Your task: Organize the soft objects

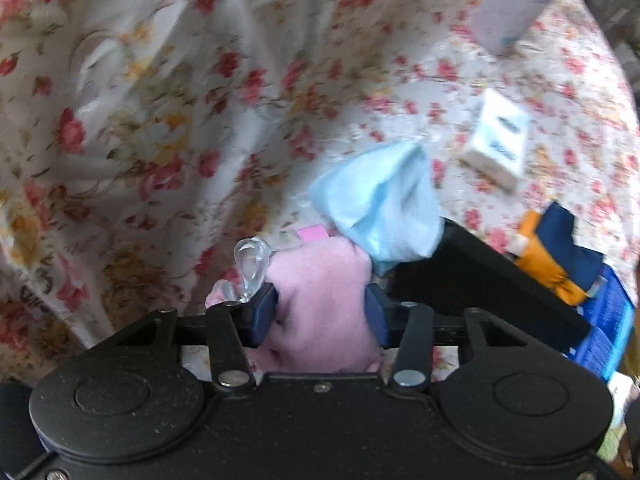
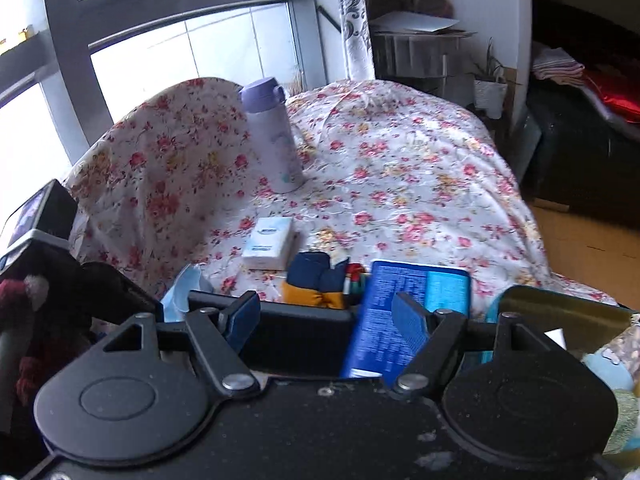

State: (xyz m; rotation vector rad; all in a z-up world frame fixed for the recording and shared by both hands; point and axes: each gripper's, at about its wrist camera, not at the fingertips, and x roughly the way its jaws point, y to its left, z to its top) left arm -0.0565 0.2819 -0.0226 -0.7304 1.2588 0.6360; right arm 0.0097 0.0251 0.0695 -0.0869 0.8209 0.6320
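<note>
My left gripper [image 1: 322, 312] is shut on a pink soft cloth [image 1: 320, 280] with a clear plastic hook [image 1: 250, 260] at its left, held above the floral cloth. A light blue face mask [image 1: 380, 204] lies crumpled just beyond it, against a black box [image 1: 480, 272]. An orange and navy fabric piece [image 1: 556, 252] sits at the right; it also shows in the right wrist view [image 2: 316, 280]. My right gripper [image 2: 326, 320] is open and empty above the black box [image 2: 296, 336]. The mask edge [image 2: 186, 288] shows at its left.
A floral cloth [image 2: 400, 176] covers the table. On it stand a lilac flask [image 2: 274, 136] and a white tissue pack [image 2: 270, 242]. A blue printed package [image 2: 404, 312] leans by the right finger. Windows lie behind; the table drops off at right.
</note>
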